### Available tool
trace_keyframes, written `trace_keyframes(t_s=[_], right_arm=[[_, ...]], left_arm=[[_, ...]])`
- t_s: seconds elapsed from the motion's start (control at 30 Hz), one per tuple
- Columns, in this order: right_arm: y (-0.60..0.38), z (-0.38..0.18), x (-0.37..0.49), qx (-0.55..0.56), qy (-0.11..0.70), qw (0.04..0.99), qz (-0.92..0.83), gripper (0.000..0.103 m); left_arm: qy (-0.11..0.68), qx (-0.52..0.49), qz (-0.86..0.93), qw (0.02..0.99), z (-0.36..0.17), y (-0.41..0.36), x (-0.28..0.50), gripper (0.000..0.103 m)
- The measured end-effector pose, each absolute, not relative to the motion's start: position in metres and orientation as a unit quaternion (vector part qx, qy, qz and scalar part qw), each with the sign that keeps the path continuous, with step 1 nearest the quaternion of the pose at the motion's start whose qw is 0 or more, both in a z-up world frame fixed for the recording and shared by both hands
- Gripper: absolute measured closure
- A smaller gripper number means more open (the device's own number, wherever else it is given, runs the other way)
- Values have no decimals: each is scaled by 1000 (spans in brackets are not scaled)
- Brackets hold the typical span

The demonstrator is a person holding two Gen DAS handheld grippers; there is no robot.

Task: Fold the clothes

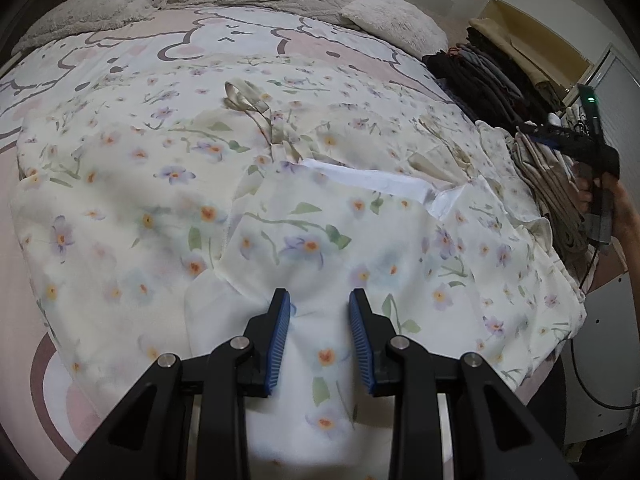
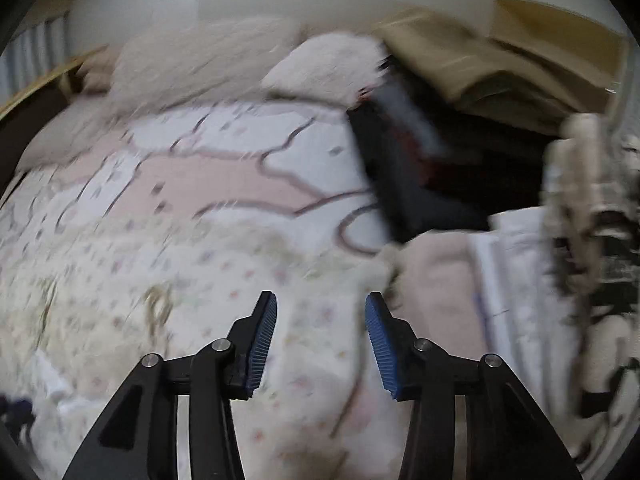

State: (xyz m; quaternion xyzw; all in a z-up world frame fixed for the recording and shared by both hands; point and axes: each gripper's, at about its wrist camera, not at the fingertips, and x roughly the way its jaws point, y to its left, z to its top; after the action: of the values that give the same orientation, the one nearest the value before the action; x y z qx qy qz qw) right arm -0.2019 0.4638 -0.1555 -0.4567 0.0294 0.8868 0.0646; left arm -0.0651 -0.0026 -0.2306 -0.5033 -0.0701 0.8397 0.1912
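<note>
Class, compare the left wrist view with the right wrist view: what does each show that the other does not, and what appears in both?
Only the left wrist view shows the left gripper, open, with a raised fold of the floral garment between its fingers, the garment's tie straps, and the person's hand holding the right gripper.

Only the right wrist view, which is blurred, shows the right gripper head-on, open and empty, and the folded pale laundry beside it.

Both show the floral garment, the cartoon-print bedspread, the fluffy white pillow and the dark clothes stack.
</note>
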Motion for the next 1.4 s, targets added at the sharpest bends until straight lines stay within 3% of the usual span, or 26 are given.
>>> trace_keyframes(t_s=[0.03, 0.07, 0.13, 0.27, 0.33, 0.77, 0.87, 1.1, 1.3, 1.4], right_arm=[[461, -161, -205, -469, 34, 48, 881, 69], [459, -167, -208, -481, 38, 30, 876, 72], [458, -191, -218, -520, 42, 19, 853, 76], [469, -218, -220, -544, -44, 114, 830, 78], [464, -216, -211, -544, -56, 112, 830, 84], [436, -210, -145, -542, -149, 123, 818, 84], [430, -186, -120, -507, -131, 111, 845, 84], [372, -142, -38, -466, -18, -92, 880, 84], [353, -200, -16, -531, -11, -93, 842, 84], [358, -205, -7, -509, 16, -94, 855, 84]], left_arm=[[-70, -503, 840, 191, -231, -3, -65, 73], [-69, -503, 841, 190, -231, -3, -65, 73], [-68, -503, 841, 188, -231, -2, -65, 73], [-65, -503, 841, 187, -231, 0, -65, 73], [-65, -503, 841, 187, -232, 0, -66, 73], [-61, -500, 843, 189, -232, 0, -64, 73], [-65, -495, 846, 188, -222, -1, -63, 73], [-52, -452, 867, 202, -185, -10, -35, 73], [-2, -464, 863, 201, -193, -20, -2, 73], [11, -484, 855, 185, -214, -28, 4, 73]])
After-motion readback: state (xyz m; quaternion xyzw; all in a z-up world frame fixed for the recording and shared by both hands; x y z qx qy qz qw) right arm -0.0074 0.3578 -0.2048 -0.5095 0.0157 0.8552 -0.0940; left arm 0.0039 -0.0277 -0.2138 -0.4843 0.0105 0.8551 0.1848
